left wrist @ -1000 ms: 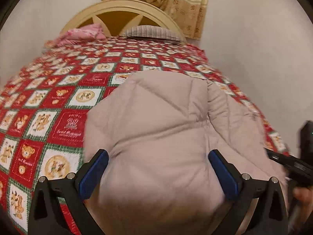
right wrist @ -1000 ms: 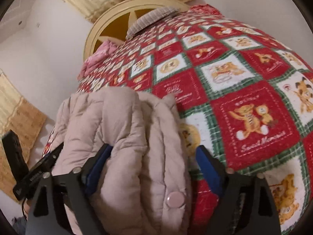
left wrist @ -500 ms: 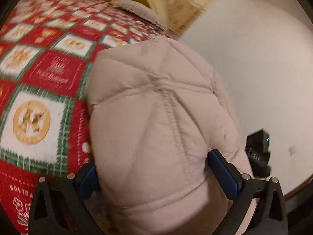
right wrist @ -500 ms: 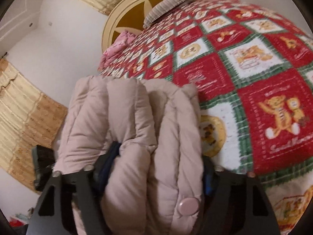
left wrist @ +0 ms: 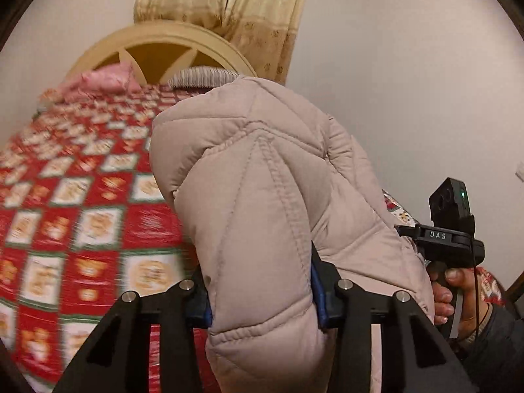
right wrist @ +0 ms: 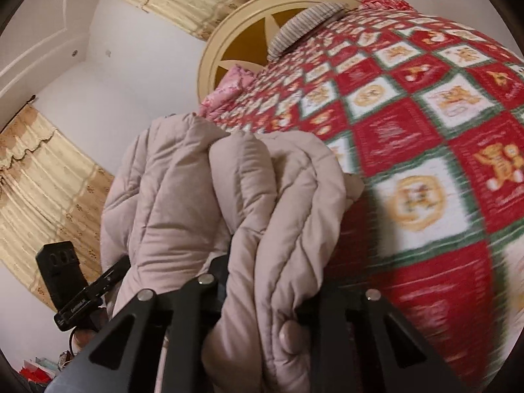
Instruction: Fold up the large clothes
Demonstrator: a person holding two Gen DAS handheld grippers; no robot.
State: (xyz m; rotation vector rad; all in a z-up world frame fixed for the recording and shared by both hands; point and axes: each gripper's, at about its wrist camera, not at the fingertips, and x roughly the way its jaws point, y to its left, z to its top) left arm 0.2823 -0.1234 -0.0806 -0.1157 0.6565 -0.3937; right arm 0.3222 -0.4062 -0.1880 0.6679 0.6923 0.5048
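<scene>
We see the left hand-held gripper clenched on a thick fold of the beige puffer jacket, low in the middle of the left wrist view. Its jaws have just been closing, and now the blue pads press into the padded cloth from both sides. The jacket rises from the jaws to the centre of the frame and hides a part of the bed behind it.

In the right wrist view, the right hand-held gripper also grasps the jacket. Its jaws have just been closing too, and a bunch of quilted folds with one snap button is squeezed between them, low in the frame.

The bed carries a red, green and white quilt with teddy bears, which fills the right side of this view and the left side of the other one. At the top we see the round cream headboard, a striped pillow and a pink pillow. Yellow curtains hang on the white walls.

At the lower right of the left wrist view, the person's right hand holds the handle of the other gripper.
</scene>
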